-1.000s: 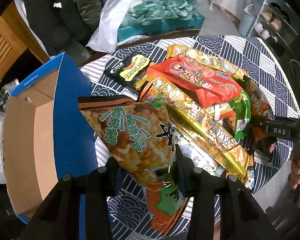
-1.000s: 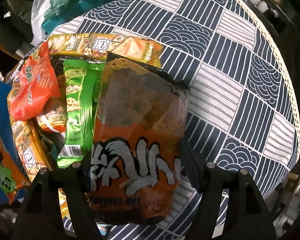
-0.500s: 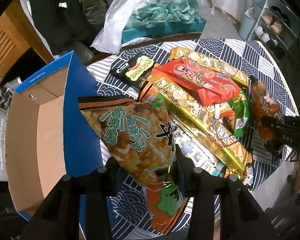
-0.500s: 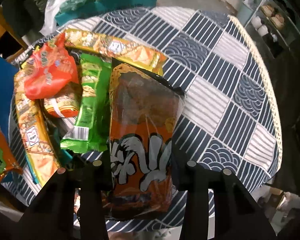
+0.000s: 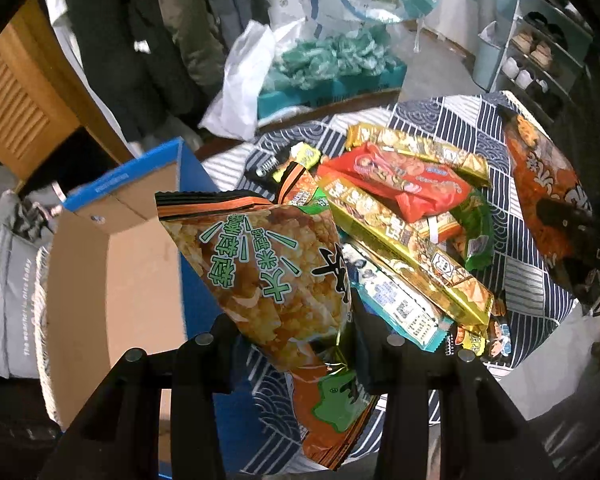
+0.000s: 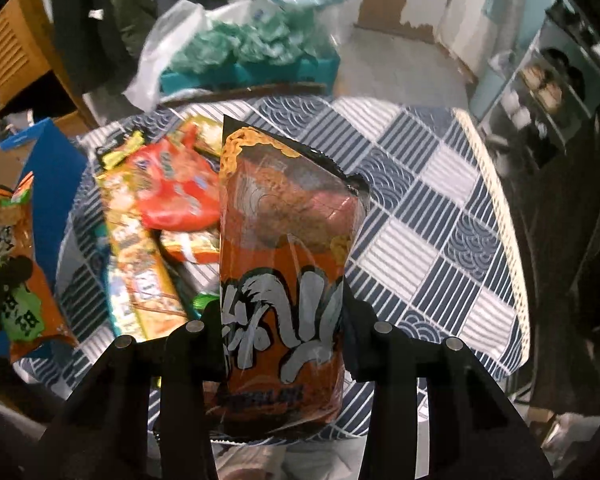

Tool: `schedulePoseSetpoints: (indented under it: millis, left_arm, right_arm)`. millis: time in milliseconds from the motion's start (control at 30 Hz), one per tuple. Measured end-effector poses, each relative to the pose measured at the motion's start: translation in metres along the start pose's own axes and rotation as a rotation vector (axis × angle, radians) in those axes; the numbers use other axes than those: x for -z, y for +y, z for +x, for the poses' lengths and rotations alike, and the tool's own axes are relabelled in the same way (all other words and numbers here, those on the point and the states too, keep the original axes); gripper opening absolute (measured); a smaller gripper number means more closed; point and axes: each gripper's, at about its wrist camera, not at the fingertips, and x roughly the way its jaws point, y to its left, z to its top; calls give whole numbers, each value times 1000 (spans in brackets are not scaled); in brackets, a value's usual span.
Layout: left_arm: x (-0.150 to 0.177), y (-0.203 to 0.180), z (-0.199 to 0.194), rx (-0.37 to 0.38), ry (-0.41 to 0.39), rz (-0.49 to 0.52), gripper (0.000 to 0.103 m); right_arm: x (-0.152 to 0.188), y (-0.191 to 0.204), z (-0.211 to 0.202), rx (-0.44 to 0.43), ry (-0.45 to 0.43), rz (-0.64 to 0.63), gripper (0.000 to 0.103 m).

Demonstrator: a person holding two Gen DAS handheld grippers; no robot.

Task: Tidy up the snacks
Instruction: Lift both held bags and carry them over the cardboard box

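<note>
Left claw [image 5: 296,344], at the bottom centre of its frame, is clenched on a rice-cracker bag [image 5: 268,272] with green lettering; the bag sticks up between the fingers, lifted above the counter [image 5: 451,116]. An open cardboard box [image 5: 112,280] with blue outer walls sits at the left of that frame, just beside the bag. Right claw [image 6: 280,340] grips an orange noodle packet [image 6: 284,248], which rises upright from between its fingers at mid-frame. Remaining snacks [image 5: 403,208] lie heaped on the patterned cloth, right of centre in the left view.
</note>
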Motion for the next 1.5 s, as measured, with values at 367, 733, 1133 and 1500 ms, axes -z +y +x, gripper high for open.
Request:
schedulePoseSetpoints:
  millis: [367, 733, 1133, 1500]
  left_arm:
    - [-4, 31, -35, -11, -74, -32, 44]
    - [-1, 71, -54, -25, -107, -89, 44]
    - [17, 128, -66, -41, -122, -175, 43]
    - [45, 185, -64, -110, -113, -245, 44]
  right_arm:
    - [-15, 45, -34, -85, -79, -77, 40]
    - [-30, 107, -51, -190, -101, -162, 40]
    - [-45, 184, -58, -273, -100, -259, 40]
    - [-50, 273, -54, -339, -68, -355, 40]
